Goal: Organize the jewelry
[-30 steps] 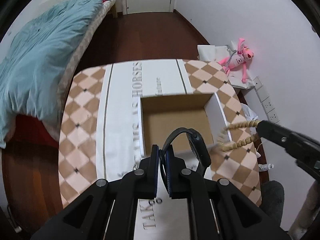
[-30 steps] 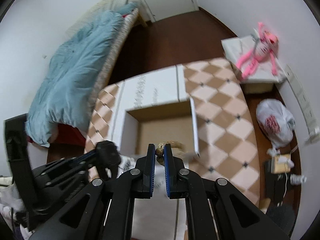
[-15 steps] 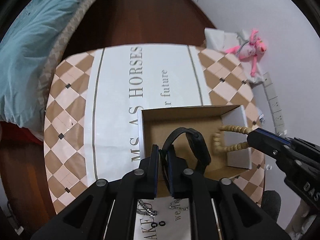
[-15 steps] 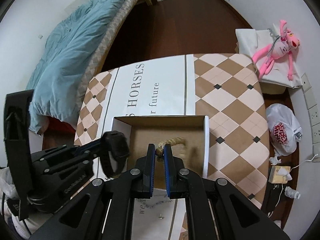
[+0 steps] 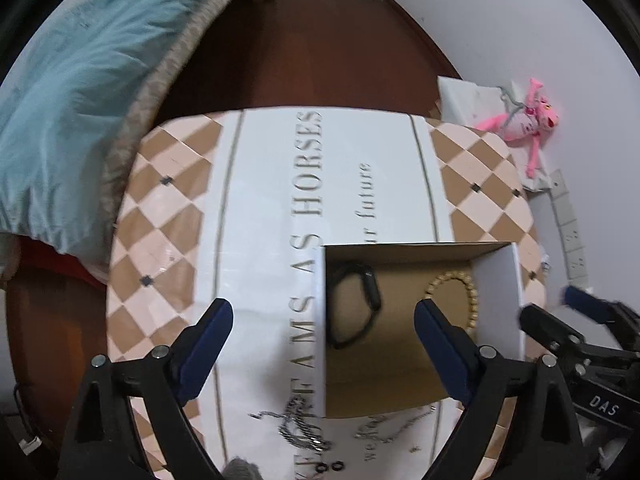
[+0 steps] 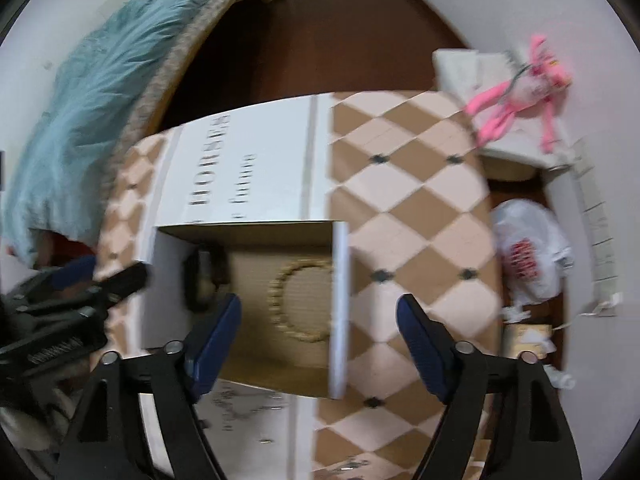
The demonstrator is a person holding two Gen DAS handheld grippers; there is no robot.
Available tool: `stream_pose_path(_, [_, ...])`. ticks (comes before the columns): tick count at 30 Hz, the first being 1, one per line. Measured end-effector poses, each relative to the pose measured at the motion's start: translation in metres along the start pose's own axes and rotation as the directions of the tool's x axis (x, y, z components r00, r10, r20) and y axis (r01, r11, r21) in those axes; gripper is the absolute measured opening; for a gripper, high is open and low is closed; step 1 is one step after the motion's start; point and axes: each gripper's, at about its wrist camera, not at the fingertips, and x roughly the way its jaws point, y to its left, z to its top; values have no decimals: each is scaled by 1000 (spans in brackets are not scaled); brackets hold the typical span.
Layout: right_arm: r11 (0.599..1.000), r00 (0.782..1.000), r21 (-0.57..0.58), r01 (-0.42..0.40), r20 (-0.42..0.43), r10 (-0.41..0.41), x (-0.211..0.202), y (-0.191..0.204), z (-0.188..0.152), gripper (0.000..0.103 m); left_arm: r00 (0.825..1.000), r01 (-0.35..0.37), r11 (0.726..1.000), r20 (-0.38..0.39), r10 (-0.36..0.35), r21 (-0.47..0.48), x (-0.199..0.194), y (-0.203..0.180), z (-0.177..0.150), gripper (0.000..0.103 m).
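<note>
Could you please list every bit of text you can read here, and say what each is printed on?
"AS HORSES": white runner on the table.
"future": same runner, in smaller script.
"AMS" and "KE": partial words on the runner, cut off by the box.
"DAS": body of the right tool.
Red print on the plastic bag: too blurred to read.
Label on the left tool in the right wrist view: blurred, unreadable.

I see a table (image 5: 168, 216) w/ tan-and-cream diamond cloth and a white printed runner (image 5: 272, 184) down its middle. On it sits an open cardboard box (image 5: 496, 292) (white outside, brown inside). By the box's near edge, a silver chain (image 5: 300, 428) lies on the runner, w/ two small dark rings (image 5: 330, 467) just beside it.
</note>
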Motion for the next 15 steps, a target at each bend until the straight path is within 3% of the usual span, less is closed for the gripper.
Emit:
stream_pose_path(1, [999, 999, -6, 40, 7, -40, 0, 1, -4, 99, 1000, -16, 1000, 15, 16, 4, -1, 1, -2, 96])
stream_pose_path(5, [993, 994, -30, 113, 5, -113, 8, 5, -20, 101, 997, -58, 998, 61, 56, 16, -1, 0, -18, 97])
stream_pose_path(15, [995, 995, -6, 102, 23, -102, 4, 14, -39, 101, 993, -85, 996, 82, 87, -25, -9, 2, -44, 98])
